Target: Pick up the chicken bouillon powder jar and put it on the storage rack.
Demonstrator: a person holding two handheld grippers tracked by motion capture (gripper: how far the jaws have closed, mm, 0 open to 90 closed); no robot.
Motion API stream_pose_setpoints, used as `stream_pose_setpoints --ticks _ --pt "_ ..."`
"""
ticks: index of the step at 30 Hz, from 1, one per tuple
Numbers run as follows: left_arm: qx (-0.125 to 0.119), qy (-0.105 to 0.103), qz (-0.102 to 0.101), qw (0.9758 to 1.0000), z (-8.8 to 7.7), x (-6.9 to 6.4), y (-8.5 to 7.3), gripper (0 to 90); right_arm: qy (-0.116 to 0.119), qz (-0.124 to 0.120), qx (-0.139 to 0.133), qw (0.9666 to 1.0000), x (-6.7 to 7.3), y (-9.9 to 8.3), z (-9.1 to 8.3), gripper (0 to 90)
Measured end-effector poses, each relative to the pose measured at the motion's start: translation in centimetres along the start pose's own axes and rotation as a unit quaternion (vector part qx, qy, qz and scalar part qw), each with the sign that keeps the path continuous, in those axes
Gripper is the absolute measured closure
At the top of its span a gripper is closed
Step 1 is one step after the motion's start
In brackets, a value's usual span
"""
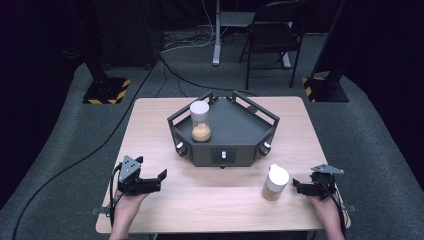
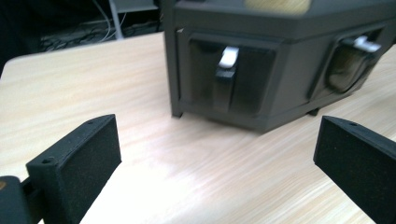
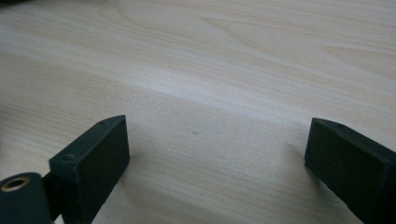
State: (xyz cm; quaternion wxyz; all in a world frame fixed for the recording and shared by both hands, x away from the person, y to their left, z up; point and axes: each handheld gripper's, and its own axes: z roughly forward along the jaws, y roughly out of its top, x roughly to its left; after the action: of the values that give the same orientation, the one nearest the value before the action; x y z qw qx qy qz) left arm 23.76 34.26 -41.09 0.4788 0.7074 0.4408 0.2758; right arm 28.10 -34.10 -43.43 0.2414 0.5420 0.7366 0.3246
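Note:
A dark grey angular box [image 1: 240, 127] stands mid-table with an open top. Inside it, at the left, a clear jar [image 1: 200, 122] with a white lid stands upright, orange powder in its lower part. A second white-lidded jar [image 1: 275, 182] stands on the table at the front right. My right gripper [image 1: 297, 186] lies just right of that jar, apart from it, open over bare wood [image 3: 217, 154]. At the front left, my left gripper [image 1: 159, 180] is open and empty [image 2: 217, 154], facing the box's front wall with its white latch [image 2: 229, 58].
The wooden table [image 1: 150, 130] has bare surface left and right of the box. A second latch [image 2: 366, 44] sits on the box's neighbouring face. Beyond the table are a folding chair [image 1: 275, 35], floor cables and yellow-black striped stand bases [image 1: 107, 90].

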Motion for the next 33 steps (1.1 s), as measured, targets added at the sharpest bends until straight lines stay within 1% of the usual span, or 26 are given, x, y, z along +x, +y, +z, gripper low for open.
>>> stream_pose_setpoints --ticks 2,8,10,11,12,13,14,18,19,21,25,26,29,32,33 --pt "0.008 0.001 -0.01 0.9999 0.3 0.3 -0.4 0.1 0.0 0.0 0.0 1.0 0.0 0.0 0.0 5.5" --pt "0.035 0.0 -0.029 0.999 1.6 0.8 -1.3 0.2 0.0 0.0 0.0 1.0 0.0 0.0 0.0 5.5" --pt "0.043 -0.004 -0.03 0.9986 2.0 1.1 -1.6 0.2 0.0 0.0 0.0 1.0 0.0 0.0 0.0 5.5" --pt "0.05 -0.003 -0.028 0.9984 2.3 1.2 -1.6 0.2 0.0 0.0 0.0 1.0 0.0 0.0 0.0 5.5" --pt "0.057 -0.001 -0.032 0.9979 2.5 1.3 -1.6 0.2 0.0 0.0 0.0 1.0 0.0 0.0 0.0 5.5" --pt "0.062 -0.006 -0.037 0.9974 2.7 1.6 -1.7 0.2 0.0 0.0 0.0 1.0 0.0 0.0 0.0 5.5" --pt "0.065 -0.006 -0.037 0.9972 2.8 1.8 -1.7 0.2 0.0 0.0 0.0 1.0 0.0 0.0 0.0 5.5" --pt "0.085 0.009 -0.031 0.9958 3.3 1.6 -1.8 0.2 0.0 0.0 0.0 1.0 0.0 0.0 0.0 5.5" --pt "0.096 0.009 -0.031 0.9949 3.6 1.7 -1.9 0.3 0.0 0.0 0.0 1.0 0.0 0.0 0.0 5.5" --pt "0.101 0.011 -0.034 0.9942 3.8 1.7 -2.0 0.2 0.0 0.0 0.0 1.0 0.0 0.0 0.0 5.5" --pt "0.127 0.012 -0.02 0.9916 4.5 1.6 -1.7 0.3 0.0 -0.001 0.0 1.0 0.0 0.0 0.0 5.4" --pt "0.136 0.015 -0.015 0.9905 4.7 1.5 -1.6 0.2 0.0 -0.001 0.0 1.0 0.0 0.0 0.0 5.4" --pt "0.152 0.015 -0.019 0.9881 5.1 1.5 -1.3 0.2 0.0 -0.001 0.0 1.0 0.0 0.0 0.0 5.4" --pt "0.166 0.022 -0.018 0.9858 5.4 1.2 -1.0 0.2 0.0 -0.001 0.0 1.0 0.0 0.0 0.0 5.5" --pt "0.173 0.025 -0.016 0.9845 5.5 1.1 -0.8 0.2 0.0 -0.001 0.0 1.0 0.0 0.0 0.0 5.5"
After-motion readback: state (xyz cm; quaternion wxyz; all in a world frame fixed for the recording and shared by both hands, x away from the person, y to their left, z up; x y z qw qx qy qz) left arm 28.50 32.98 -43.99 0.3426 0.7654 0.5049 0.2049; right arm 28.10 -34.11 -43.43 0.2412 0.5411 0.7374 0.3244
